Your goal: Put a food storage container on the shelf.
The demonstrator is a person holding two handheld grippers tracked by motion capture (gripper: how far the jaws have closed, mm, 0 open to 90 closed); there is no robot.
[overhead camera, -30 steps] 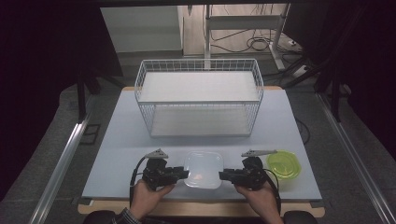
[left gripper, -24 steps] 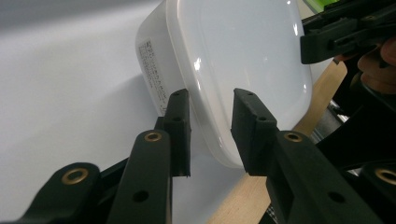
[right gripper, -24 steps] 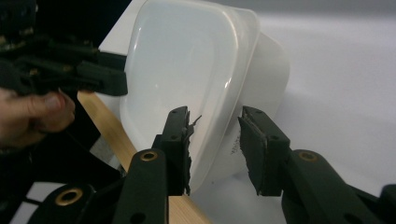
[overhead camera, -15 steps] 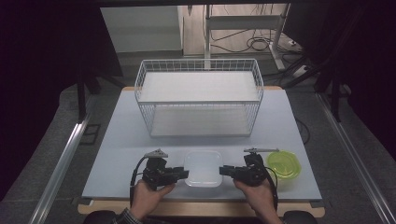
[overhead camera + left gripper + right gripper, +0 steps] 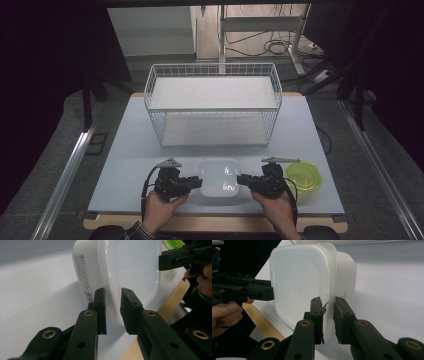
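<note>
A white lidded plastic container [image 5: 220, 177] rests near the front edge of the table, between both grippers. My left gripper [image 5: 199, 183] reaches its left side and my right gripper [image 5: 241, 180] its right side. In the left gripper view the container [image 5: 130, 270] has its rim between the jaws of my left gripper [image 5: 113, 298], which are closed on it. The right gripper view has the container [image 5: 299, 282] with my right gripper [image 5: 328, 303] clamped on the opposite rim. The left gripper [image 5: 259, 292] shows beyond it.
A yellow-green bowl [image 5: 303, 176] sits just right of my right hand. A white wire basket [image 5: 212, 109] with a shelf stands across the back half of the pale table [image 5: 130, 150]. Metal rails run along both sides of the table.
Both grippers have moved inward from beside the container until their jaws took hold of its left and right rims. The container has stayed in place.
</note>
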